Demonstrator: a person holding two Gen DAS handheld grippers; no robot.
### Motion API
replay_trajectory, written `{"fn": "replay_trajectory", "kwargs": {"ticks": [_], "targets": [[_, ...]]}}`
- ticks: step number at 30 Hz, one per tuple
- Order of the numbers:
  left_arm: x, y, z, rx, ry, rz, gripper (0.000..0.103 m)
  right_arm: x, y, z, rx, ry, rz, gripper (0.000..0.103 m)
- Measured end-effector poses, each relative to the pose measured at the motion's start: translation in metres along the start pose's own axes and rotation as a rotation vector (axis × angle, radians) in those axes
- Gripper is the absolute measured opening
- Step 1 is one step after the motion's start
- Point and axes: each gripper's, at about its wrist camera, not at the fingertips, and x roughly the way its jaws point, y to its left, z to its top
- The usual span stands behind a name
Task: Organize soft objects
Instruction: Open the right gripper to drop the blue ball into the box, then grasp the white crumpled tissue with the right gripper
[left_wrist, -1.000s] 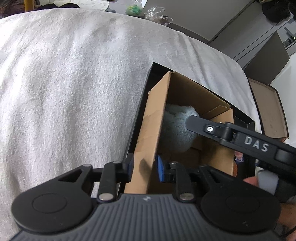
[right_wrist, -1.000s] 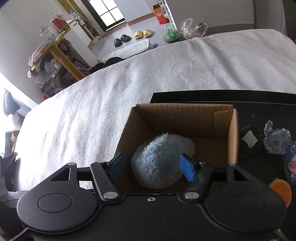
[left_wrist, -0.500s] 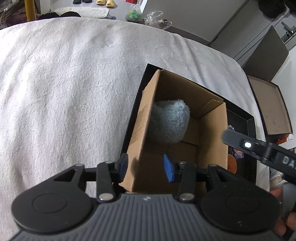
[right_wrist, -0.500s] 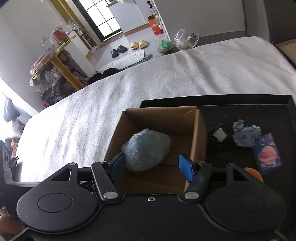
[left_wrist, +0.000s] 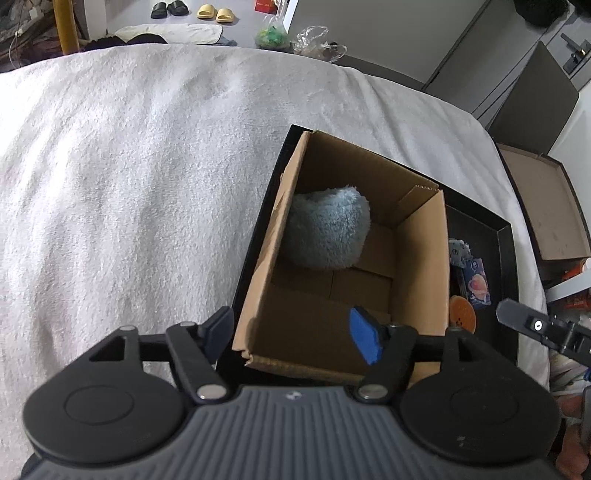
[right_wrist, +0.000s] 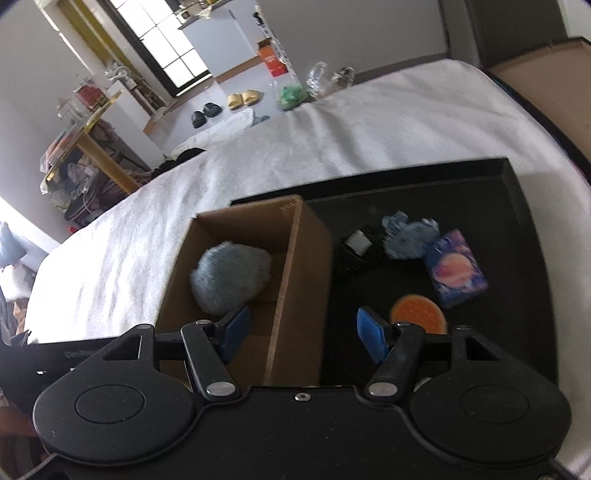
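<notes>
White terry blanket (left_wrist: 140, 177) covers bed; black tray (right_wrist: 517, 206) on it holds cardboard box (left_wrist: 424, 266) containing blue plush (left_wrist: 328, 229). Slippers (right_wrist: 243, 99) on floor. Left gripper (left_wrist: 295, 334) jaws opening astride box wall; right gripper (right_wrist: 303, 332) jaws spread, empty.

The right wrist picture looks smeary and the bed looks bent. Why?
Right wrist view: the orange round toy and planet card on the black tray are smeared by motion blur; window glare washes out the left edge. Both views: the fisheye lens bows the white blanket. Left wrist view: the fluffy blue toy looks sharp.
</notes>
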Motion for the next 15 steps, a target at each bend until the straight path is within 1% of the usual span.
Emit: {"fn": "replay_trajectory", "kwargs": {"ticks": [8,10,12,15], "targets": [[0.000,-0.007,-0.010,0.017,-0.007,0.050,0.072,-0.001,-0.036,-0.019,0.065,0.042,-0.044,0.065],[0.000,-0.008,-0.011,0.024,-0.010,0.062,0.072,-0.002,-0.042,-0.022,0.078,0.051,-0.050,0.068],[0.001,-0.010,-0.013,0.034,-0.015,0.075,0.072,-0.002,-0.049,-0.028,0.097,0.059,-0.060,0.073],[0.002,-0.011,-0.014,0.038,-0.020,0.092,0.072,-0.001,-0.059,-0.033,0.141,0.075,-0.067,0.074]]}}
